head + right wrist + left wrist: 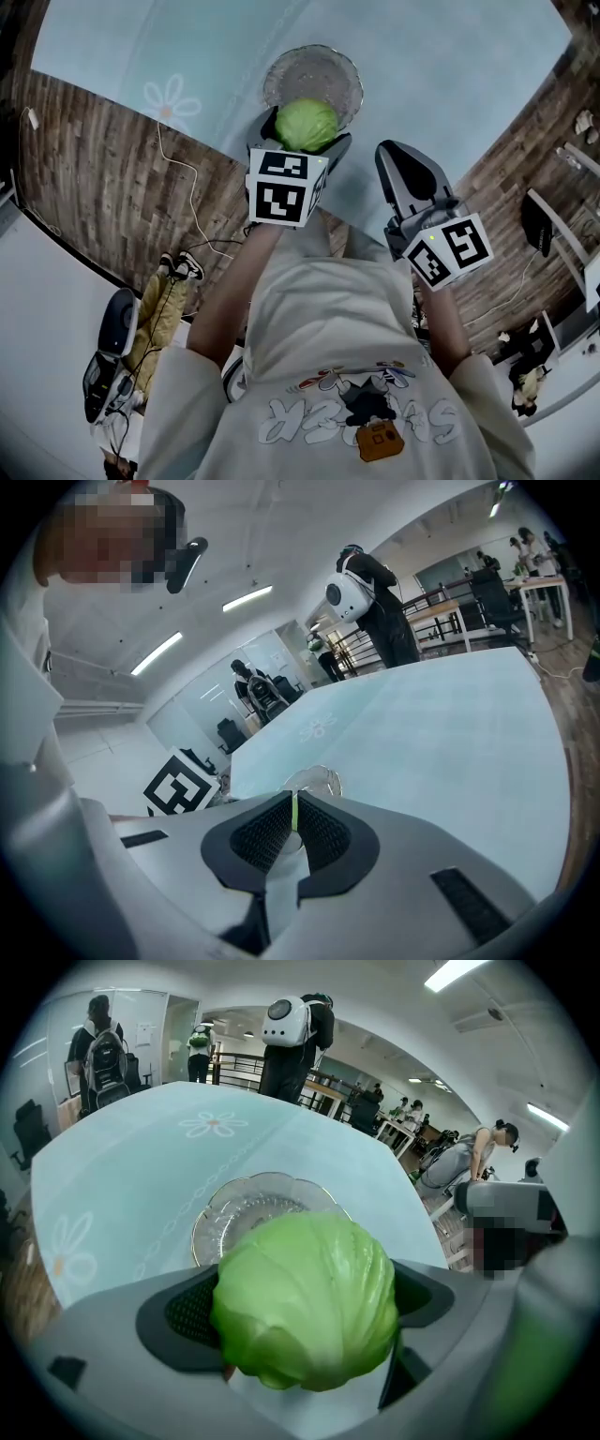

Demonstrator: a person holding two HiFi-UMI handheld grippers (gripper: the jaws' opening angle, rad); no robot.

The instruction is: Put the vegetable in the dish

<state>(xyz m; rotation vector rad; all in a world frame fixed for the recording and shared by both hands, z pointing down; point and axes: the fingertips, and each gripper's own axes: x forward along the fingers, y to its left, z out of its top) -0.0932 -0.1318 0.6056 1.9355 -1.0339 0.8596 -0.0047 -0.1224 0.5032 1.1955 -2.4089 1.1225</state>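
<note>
Fingers [183, 1312] of the left gripper [300, 139] grip the cabbage [305, 1297] near the dish [242, 1215]. Right gripper [293, 832] fingers are pressed together, empty. Lowering and letting go remain.

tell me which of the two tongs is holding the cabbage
The left tongs: their jaws clamp the green cabbage, close by the glass dish. The right tongs are shut with nothing between them.
</note>
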